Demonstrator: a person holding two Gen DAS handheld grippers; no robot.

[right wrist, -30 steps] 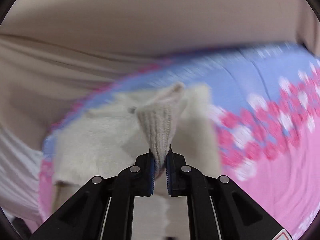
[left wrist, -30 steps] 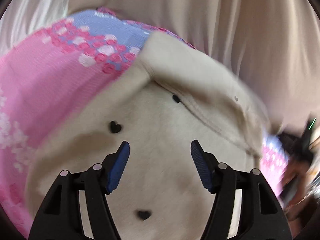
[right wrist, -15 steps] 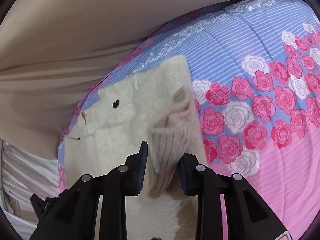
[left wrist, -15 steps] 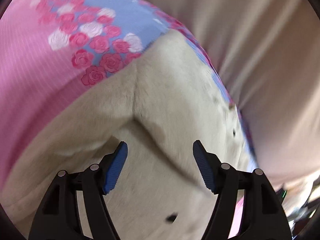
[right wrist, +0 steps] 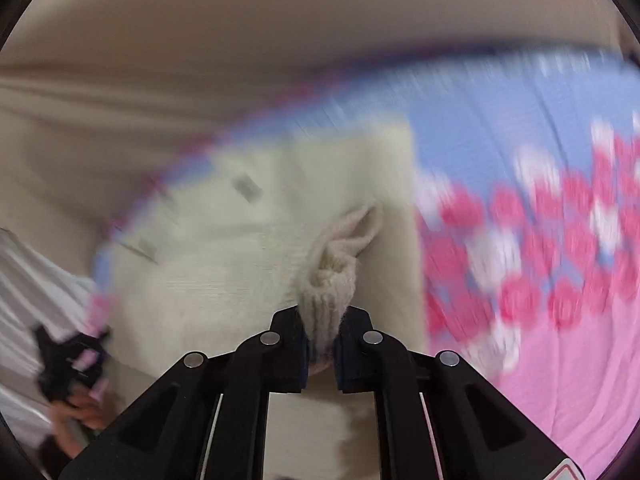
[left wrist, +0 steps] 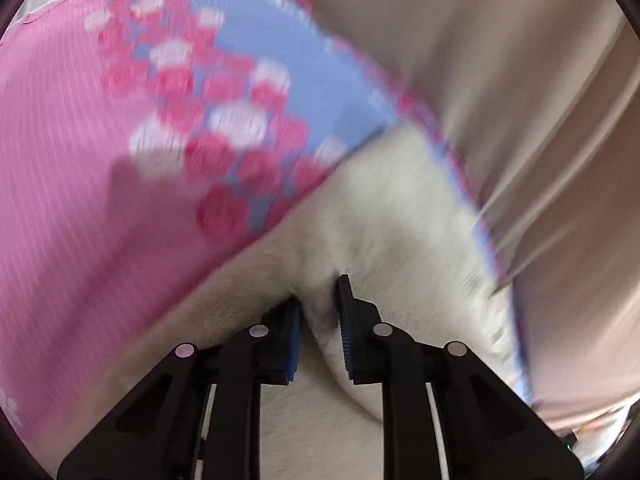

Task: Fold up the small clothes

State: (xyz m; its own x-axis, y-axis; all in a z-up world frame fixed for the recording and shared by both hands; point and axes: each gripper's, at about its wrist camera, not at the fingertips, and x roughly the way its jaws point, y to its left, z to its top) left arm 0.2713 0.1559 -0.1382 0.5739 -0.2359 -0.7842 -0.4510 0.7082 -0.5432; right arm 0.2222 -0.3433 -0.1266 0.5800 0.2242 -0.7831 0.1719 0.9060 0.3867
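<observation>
Cream sweater [left wrist: 384, 216] lies on the pink and blue rose-print quilt [left wrist: 72, 168], near the quilt's edge by the beige sheet [left wrist: 520, 80]. Left gripper [left wrist: 320, 320] has its blue pads [left wrist: 347, 320] nearly together, pinching a raised fold of the sweater body. In the right wrist view the sweater [right wrist: 224, 264] is blurred; right gripper [right wrist: 320, 344] is clamped on the ribbed cuff [right wrist: 328, 300] of a sleeve, which bunches above the jaws. Quilt [right wrist: 560, 360] runs off right.
</observation>
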